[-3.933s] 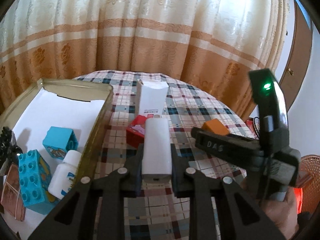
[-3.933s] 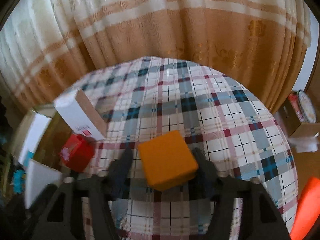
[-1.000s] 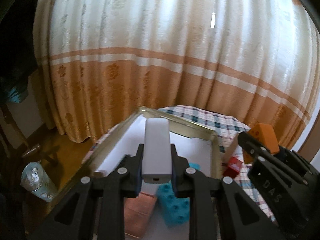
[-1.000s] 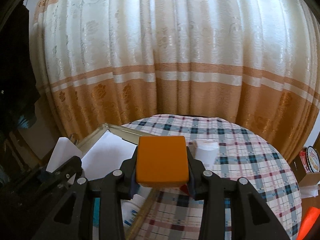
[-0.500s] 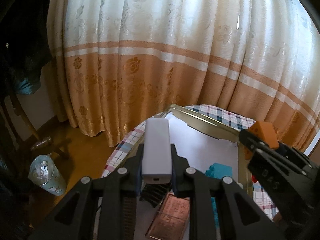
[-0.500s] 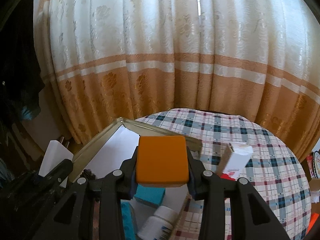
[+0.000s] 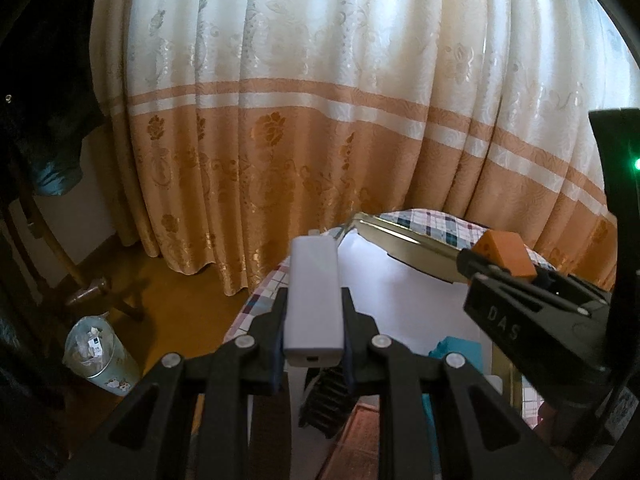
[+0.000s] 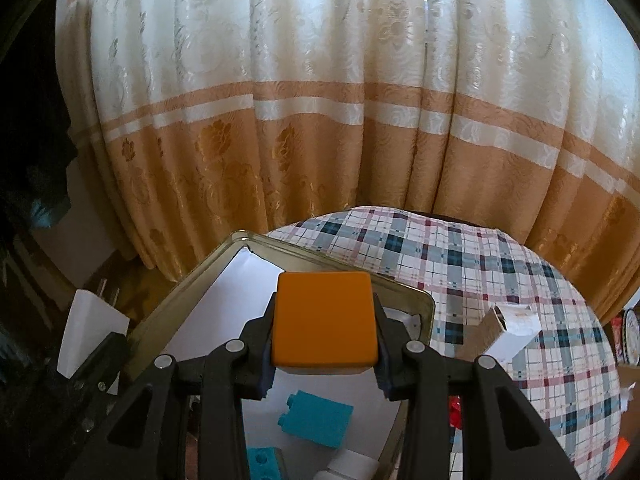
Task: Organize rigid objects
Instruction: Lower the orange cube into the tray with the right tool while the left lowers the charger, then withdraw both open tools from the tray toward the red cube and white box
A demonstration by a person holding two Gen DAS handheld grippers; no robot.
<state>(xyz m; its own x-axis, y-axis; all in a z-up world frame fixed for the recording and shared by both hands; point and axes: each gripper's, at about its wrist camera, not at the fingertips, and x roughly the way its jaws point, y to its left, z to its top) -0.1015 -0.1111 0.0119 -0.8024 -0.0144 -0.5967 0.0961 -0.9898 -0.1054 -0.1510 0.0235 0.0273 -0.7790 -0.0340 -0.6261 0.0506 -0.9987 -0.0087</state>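
Both grippers swung from the table centre over to the tin since ~4 s ago; L cam now looks past the tin's far-left corner at curtain + floor. I've got the left gripper (image 7: 312, 320) jaws clamped on the white power bank (image 7: 313, 304), held above the tin tray (image 8: 192, 276) near its left edge. Right gripper (image 8: 324, 344) jaws clamped on the orange block (image 8: 324, 318), hovering over the tray interior. Already in the tray: teal bricks (image 8: 316, 418), white bottle (image 8: 352, 462), a black comb-like thing (image 7: 326, 404), brownish card (image 7: 360, 440). Still out on the plaid tablecloth (image 8: 460, 264): white carton (image 8: 508, 330), red item (image 8: 454, 412). My est: roughly halfway; these 2 need dropping in, then 2 more pickups
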